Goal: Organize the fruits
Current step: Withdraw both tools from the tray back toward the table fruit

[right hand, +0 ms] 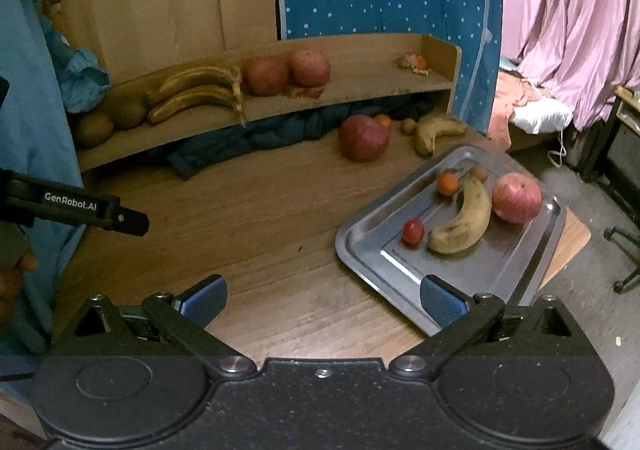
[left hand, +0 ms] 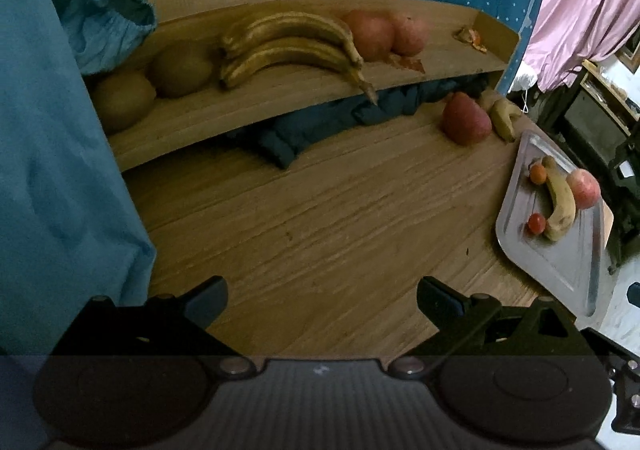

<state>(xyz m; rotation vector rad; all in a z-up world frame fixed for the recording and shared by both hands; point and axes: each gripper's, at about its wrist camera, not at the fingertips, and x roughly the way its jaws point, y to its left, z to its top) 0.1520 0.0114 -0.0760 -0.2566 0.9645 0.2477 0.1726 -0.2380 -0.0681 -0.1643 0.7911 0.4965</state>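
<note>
Shelf at back of table: kiwis left, bananas middle, apples right. Tray right, banana on it.

Dim, warm indoor light in both fisheye views.

Left wrist view is darker and softer; the cloth at 9 o'clock is blurred. Brightest patch lies toward 3 o'clock, where the metal tray catches pale glare. The shelf bows near the edges, the corners go black, and a grey band dulls each bottom edge.
</note>
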